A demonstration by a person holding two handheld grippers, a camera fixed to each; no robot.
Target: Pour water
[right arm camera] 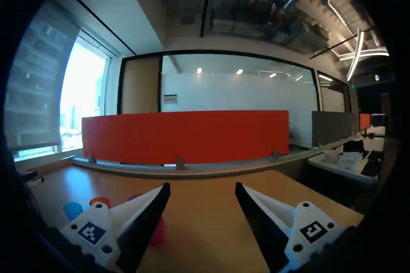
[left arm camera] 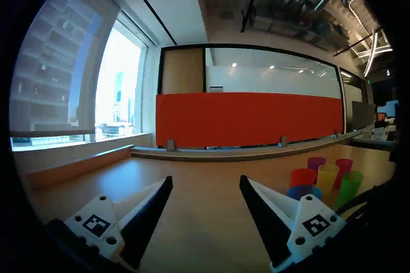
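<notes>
Six bright plastic cups (left arm camera: 328,170) stood bunched together on the light wooden desk (left arm camera: 205,232), off to the right of my left gripper (left arm camera: 205,180) and partly behind its right finger. A purple cup (left arm camera: 315,162) and a pink cup (left arm camera: 344,165) stood at the back, an orange cup (left arm camera: 303,176) and a yellow cup (left arm camera: 327,181) in the middle, and a green cup (left arm camera: 350,187) and a blue cup (left arm camera: 302,191) nearest me. That gripper's two white, black-edged fingers were spread wide above the desk with nothing between them. My right gripper (right arm camera: 202,187) was likewise spread apart and held nothing. In the right gripper view the cups sat low on its left side, the pink one half hidden behind the left finger. Each finger carried a square black-and-white coded marker (left arm camera: 96,224). Across the far edge of the desk ran a long orange-red divider panel (left arm camera: 246,119). On the glass wall behind it hung a small white sign (right arm camera: 170,99), too small for me to read.
</notes>
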